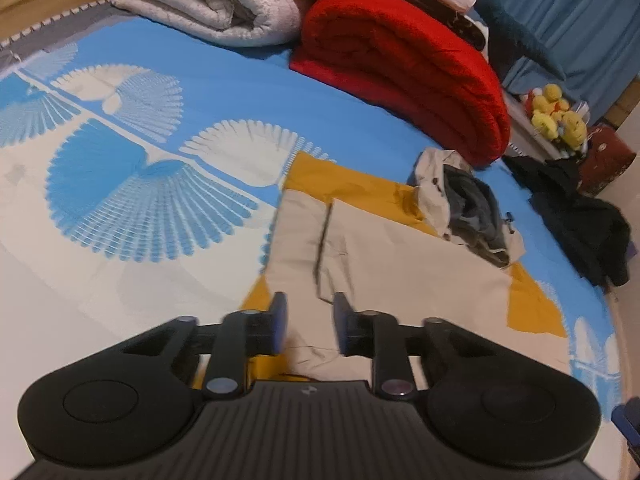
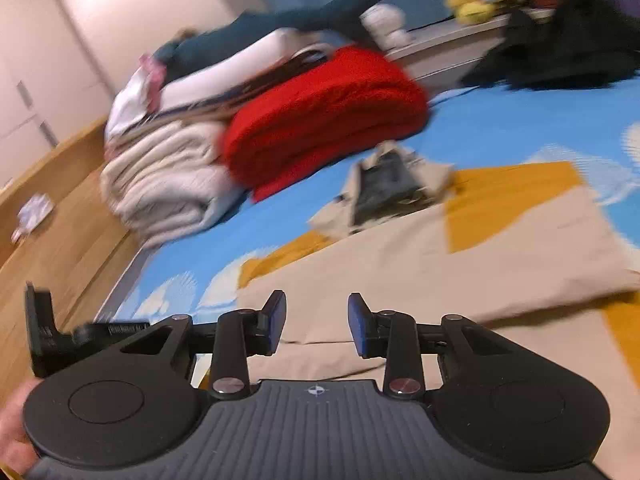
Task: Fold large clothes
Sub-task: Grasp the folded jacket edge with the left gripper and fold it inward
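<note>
Both the left gripper [image 1: 308,322] and right gripper [image 2: 317,322] gape empty over the beige jacket [image 1: 400,280] near the bed's [image 1: 120,280] edge; pinch hem corners squarely before folding.

No readable words, brands or numbers anywhere; the only sign is a small round crosshair emblem on the ribbed body of the right gripper [image 2: 317,326], just behind its fingers; a fainter mark sits likewise on the left gripper [image 1: 309,322], too small to make out.

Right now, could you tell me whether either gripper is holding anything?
Nothing: the left gripper and right gripper are both open above the beige garment.
</note>
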### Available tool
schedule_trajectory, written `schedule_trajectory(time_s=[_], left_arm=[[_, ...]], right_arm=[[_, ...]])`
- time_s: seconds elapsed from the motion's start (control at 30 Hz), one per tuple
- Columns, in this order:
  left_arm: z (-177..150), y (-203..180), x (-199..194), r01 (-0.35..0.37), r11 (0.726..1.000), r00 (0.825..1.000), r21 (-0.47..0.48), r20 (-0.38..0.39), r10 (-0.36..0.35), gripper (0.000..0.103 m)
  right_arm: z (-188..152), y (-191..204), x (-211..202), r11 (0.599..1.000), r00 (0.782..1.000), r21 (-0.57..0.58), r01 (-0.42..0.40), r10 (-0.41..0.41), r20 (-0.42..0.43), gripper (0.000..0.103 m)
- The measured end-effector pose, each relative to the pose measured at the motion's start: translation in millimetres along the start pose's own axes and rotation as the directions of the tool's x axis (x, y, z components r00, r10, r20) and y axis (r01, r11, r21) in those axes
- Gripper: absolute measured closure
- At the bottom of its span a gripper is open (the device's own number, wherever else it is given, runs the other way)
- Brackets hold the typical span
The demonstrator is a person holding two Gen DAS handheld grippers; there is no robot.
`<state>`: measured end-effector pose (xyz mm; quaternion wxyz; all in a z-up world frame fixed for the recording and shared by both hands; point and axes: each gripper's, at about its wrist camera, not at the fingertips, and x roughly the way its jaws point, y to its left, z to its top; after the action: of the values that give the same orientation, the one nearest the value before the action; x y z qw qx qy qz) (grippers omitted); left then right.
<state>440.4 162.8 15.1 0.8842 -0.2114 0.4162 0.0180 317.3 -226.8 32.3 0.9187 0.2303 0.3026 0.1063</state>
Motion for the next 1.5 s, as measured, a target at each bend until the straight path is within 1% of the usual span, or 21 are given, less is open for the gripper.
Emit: schedule_trajectory(time_s=[0.07, 0.13, 0.17, 0.2, 0.27, 0.3, 0.33, 0.4, 0.53, 0.63, 0.67, 0.8, 0.9, 1.03, 1.1, 1.13, 1.17, 1.2, 1.23, 1.33, 1.5], left_arm=[[-5.2, -0.9, 8.5, 0.032, 0.999, 0.999, -0.021, -0.001, -0.032, 0.087], [-8.8, -1.6, 17.6, 0.049, 0.998, 0.999, -0.045, -0.008, -0.05, 0.087], [-10.2, -2.6, 22.2, 0.062, 0.997, 0.998, -0.053, -0.009, -0.063, 0.087], [-11.5, -3.9, 27.0, 0.072, 0.996, 0.997, -0.057, -0.011, -0.072, 0.087], [-12.4, -5.0, 36.4, 0.087, 0.993, 0.996, -0.074, -0.01, -0.088, 0.087], [-12.2, -4.2, 42.0, 0.099, 0.991, 0.995, -0.088, -0.007, -0.1, 0.087], [-12.0, -3.0, 46.6, 0.106, 0.989, 0.994, -0.101, -0.006, -0.108, 0.087], [-12.1, 2.0, 57.1, 0.121, 0.982, 0.992, -0.142, -0.013, -0.124, 0.087], [-13.2, 17.8, 80.4, 0.158, 0.959, 0.985, -0.237, -0.032, -0.17, 0.087], [-15.5, 28.2, 96.2, 0.179, 0.936, 0.979, -0.303, -0.041, -0.201, 0.082], [-16.8, 31.1, 101.9, 0.182, 0.928, 0.977, -0.326, -0.045, -0.208, 0.077], [-20.5, 39.1, 118.4, 0.18, 0.904, 0.975, -0.388, -0.052, -0.217, 0.072], [-20.5, 42.1, 123.6, 0.187, 0.889, 0.975, -0.419, -0.03, -0.219, 0.072], [-19.0, 42.9, 127.5, 0.191, 0.875, 0.976, -0.445, -0.01, -0.218, 0.072], [-18.0, 41.2, 128.2, 0.185, 0.874, 0.977, -0.45, -0.009, -0.212, 0.072], [-17.5, 40.1, 128.1, 0.184, 0.874, 0.978, -0.45, -0.005, -0.209, 0.074], [-17.1, 38.6, 128.1, 0.181, 0.875, 0.979, -0.448, -0.003, -0.204, 0.079], [-16.0, 36.7, 126.6, 0.174, 0.882, 0.981, -0.439, 0.001, -0.193, 0.088], [-15.1, 35.0, 123.5, 0.166, 0.89, 0.984, -0.424, 0.006, -0.181, 0.099], [-7.8, 26.5, 103.3, 0.152, 0.914, 0.988, -0.376, 0.044, -0.146, 0.101], [0.8, 10.4, 50.0, 0.131, 0.941, 0.988, -0.313, 0.12, -0.098, 0.102]], right_arm=[[-0.4, -14.1, -16.4, 1.0, 0.999, -0.001, 0.028, -0.028, 0.04, 0.066], [-3.1, -23.3, -21.0, 0.997, 0.994, -0.011, 0.072, -0.07, 0.082, 0.066], [-5.9, -28.8, -15.3, 0.996, 0.991, -0.006, 0.093, -0.092, 0.093, 0.066], [-6.4, -35.9, -4.3, 0.993, 0.989, 0.012, 0.121, -0.122, 0.087, 0.065], [-6.0, -46.3, 15.0, 0.984, 0.987, 0.093, 0.153, -0.157, 0.04, 0.064], [-4.3, -51.4, 21.4, 0.979, 0.987, 0.134, 0.155, -0.158, 0.011, 0.064], [-4.8, -51.6, 29.8, 0.977, 0.988, 0.147, 0.151, -0.152, -0.005, 0.064], [-1.5, -50.7, 37.2, 0.982, 0.991, 0.135, 0.136, -0.135, -0.016, 0.064], [7.3, -49.4, 48.0, 0.985, 0.991, 0.104, 0.135, -0.133, -0.027, 0.064], [12.9, -50.1, 49.1, 0.985, 0.99, 0.098, 0.138, -0.137, -0.021, 0.064], [14.1, -50.7, 49.9, 0.985, 0.989, 0.096, 0.146, -0.144, -0.021, 0.064], [13.4, -58.7, 55.9, 0.979, 0.986, 0.126, 0.163, -0.158, -0.045, 0.064], [11.9, -63.8, 61.6, 0.974, 0.985, 0.151, 0.17, -0.162, -0.066, 0.064], [7.9, -67.9, 70.2, 0.968, 0.982, 0.175, 0.181, -0.166, -0.095, 0.064], [5.9, -69.3, 74.4, 0.966, 0.98, 0.185, 0.182, -0.164, -0.11, 0.064], [5.0, -69.6, 76.5, 0.964, 0.978, 0.186, 0.188, -0.168, -0.12, 0.064], [4.2, -70.0, 78.3, 0.963, 0.977, 0.187, 0.195, -0.173, -0.129, 0.064], [3.6, -70.7, 79.8, 0.961, 0.975, 0.189, 0.199, -0.176, -0.135, 0.064], [3.0, -71.4, 81.2, 0.96, 0.973, 0.191, 0.206, -0.18, -0.142, 0.064], [0.7, -73.9, 85.8, 0.953, 0.965, 0.196, 0.231, -0.199, -0.169, 0.064], [-3.4, -78.8, 90.6, 0.942, 0.952, 0.206, 0.265, -0.222, -0.209, 0.064]])
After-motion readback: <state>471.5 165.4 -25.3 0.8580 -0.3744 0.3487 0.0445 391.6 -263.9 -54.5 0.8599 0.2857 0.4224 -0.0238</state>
